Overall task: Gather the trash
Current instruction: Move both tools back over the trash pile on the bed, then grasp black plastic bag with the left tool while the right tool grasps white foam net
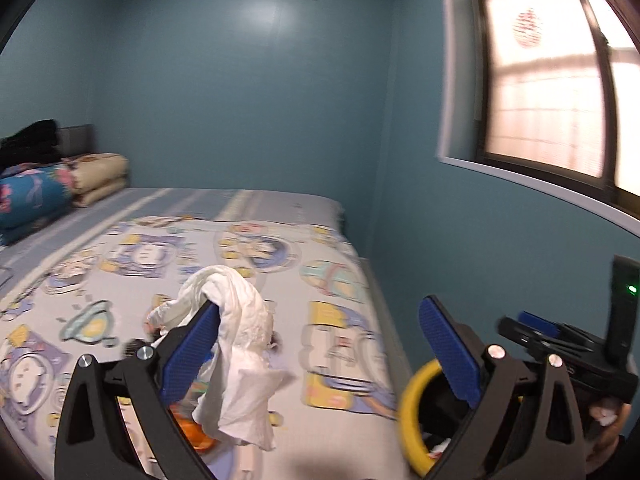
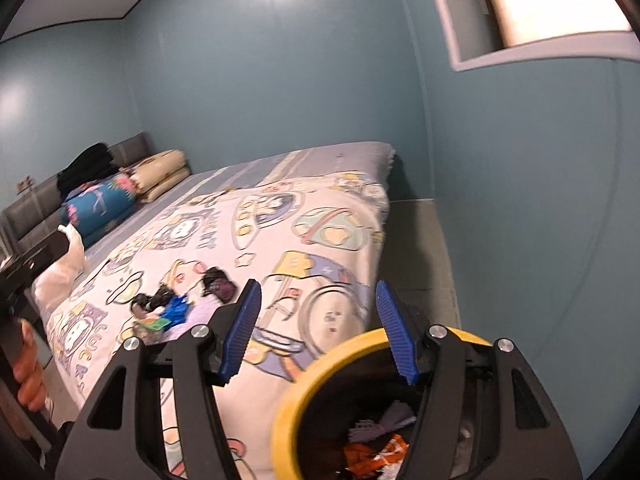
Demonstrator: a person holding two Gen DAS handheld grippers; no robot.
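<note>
The crumpled white tissue (image 1: 236, 344) is hanging draped over the tip of the left gripper's (image 1: 320, 344) left finger (image 1: 192, 356), its long axis running downward, its loose lower end dangling below the blue pad and above the patterned cartoon-print bed sheet (image 1: 340, 280). The opposite finger (image 1: 448, 352) is standing well apart from it, so the fingers are spread and the tissue is only snagged on one pad, not pinched.

Off to the right of those fingers and lower, the yellow-rimmed black trash bin (image 1: 412, 408) is waiting beside the bed, so the drop, as I judge it, calls for carrying the tissue rightward and over that rim; a loosely hooked tissue could slip off onto the sheet on the way.

In the right wrist view, the right gripper (image 2: 316, 332) is reaching over the bin (image 2: 292, 408), its fingers spread with nothing between them and the yellow rim crossing behind its right finger (image 2: 396, 336). Orange and pale scraps (image 2: 376, 448) are already lying inside. More small litter, dark and blue wrappers (image 2: 180, 300), is lying on the sheet just left of and beyond the right gripper's left finger (image 2: 240, 332), nearer to this hand than to the other.
</note>
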